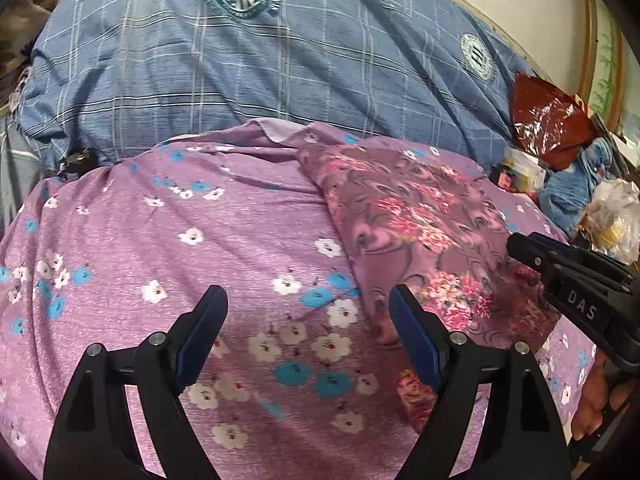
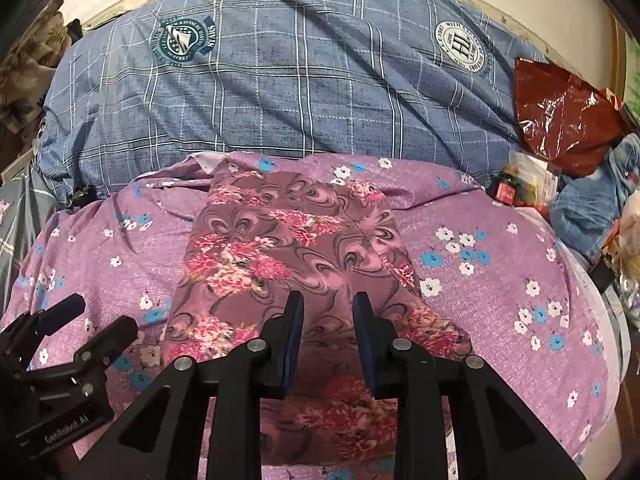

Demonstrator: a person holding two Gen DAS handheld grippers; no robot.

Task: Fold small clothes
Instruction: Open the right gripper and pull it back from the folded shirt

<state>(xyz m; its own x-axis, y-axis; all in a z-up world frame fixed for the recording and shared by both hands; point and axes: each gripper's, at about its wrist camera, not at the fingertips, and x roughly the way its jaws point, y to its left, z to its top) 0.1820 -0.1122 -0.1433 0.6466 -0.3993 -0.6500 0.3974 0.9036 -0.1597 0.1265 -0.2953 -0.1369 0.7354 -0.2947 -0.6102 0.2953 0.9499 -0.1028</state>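
Floral garment (image 2: 296, 248) lies flat on purple bed sheet (image 2: 500, 280), long axis running away from right tongs (image 2: 328, 304), directly ahead, nearer arm; jaws slightly parted, empty; left tongs (image 1: 308, 300) wide, empty, beside it.

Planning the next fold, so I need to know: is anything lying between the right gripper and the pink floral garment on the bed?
Nothing visible is in the way. The right gripper hangs directly over the pink floral garment, jaws slightly apart with nothing between them. The left gripper is off to the side over the purple flowered sheet.
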